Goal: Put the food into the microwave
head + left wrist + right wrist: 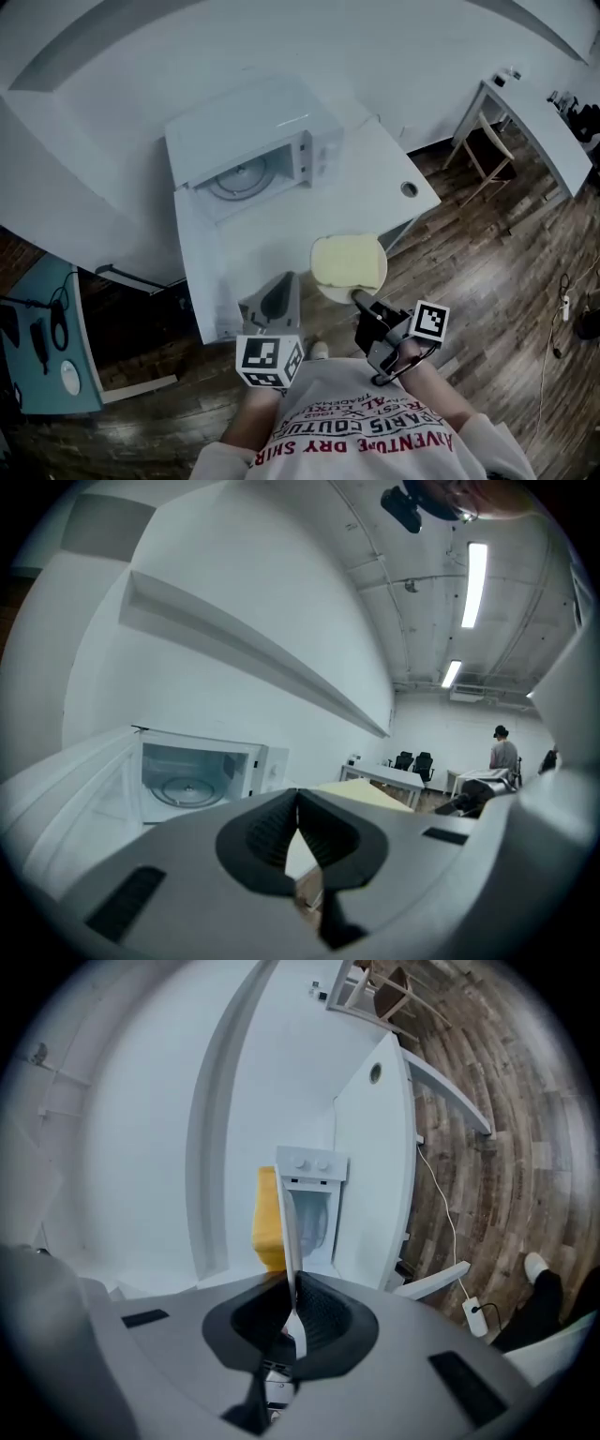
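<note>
Fingers (321, 1318) of the right gripper (291, 1283) are clamped on the thin rim of a white plate (289, 1232), which runs edge-on between the pads and away from the camera. The left gripper (297, 799) has its pads pressed together at the tips with nothing caught between them. The plate carries a flat slab of yellow food (347, 261) that covers most of it, leaving a crescent of white rim (330, 289) on the side nearest the person. Plate and food are at the near edge of the white table (394, 169), in front of the microwave (253, 141) and well apart from it. The microwave stands with its door (80, 794) swung wide, and its cavity holds a glass turntable (242, 178). Only the head view shows both grippers side by side close to the person's chest, the left one (279, 298) just beside the plate and the right one (356, 298) at its rim. The left gripper view looks straight into the cavity and shows the turntable (187, 787) clearly, with the food (367, 794) just past the jaws and, far off in the room, chairs (412, 759) and a standing person (503, 752). The right gripper view, rolled on its side, adds the wooden floor (487, 1082) and a power strip (473, 1314) with its cord.
</note>
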The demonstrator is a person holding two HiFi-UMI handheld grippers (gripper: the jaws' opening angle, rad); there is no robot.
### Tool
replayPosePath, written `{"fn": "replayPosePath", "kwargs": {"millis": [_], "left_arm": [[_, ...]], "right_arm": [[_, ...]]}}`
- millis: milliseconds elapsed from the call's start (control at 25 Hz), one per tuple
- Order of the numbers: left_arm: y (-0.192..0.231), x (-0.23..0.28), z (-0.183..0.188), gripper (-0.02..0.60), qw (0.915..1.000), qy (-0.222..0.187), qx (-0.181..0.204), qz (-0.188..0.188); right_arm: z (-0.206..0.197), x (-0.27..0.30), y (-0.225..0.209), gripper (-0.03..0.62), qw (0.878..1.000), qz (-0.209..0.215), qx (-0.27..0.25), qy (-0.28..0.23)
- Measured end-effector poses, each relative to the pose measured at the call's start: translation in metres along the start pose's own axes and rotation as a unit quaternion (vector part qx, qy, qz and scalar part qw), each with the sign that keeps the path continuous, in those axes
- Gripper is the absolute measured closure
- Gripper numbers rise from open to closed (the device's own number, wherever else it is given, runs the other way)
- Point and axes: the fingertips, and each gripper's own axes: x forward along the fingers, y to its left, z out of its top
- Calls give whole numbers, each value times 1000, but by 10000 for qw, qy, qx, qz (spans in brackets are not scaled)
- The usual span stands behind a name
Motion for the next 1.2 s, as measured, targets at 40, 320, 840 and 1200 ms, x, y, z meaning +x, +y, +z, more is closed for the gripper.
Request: {"fn": "replayPosePath", "kwargs": {"millis": [40,320,840,1200], "left_arm": [[8,5,3,575,10000,-7,1,30],[55,34,4,575,9989,129,-67,438],[121,93,10,575,9818,116,-416,1847],[132,119,14,575,9606,97,-642,2704]], "right_arm": [[4,11,2,571,10000,-3,2,45],[25,75,5,571,9987,-63,43,507],[84,184,8,571,9806,-18,9,1958],[116,232,6,571,9582,-103,-138,2856]]}}
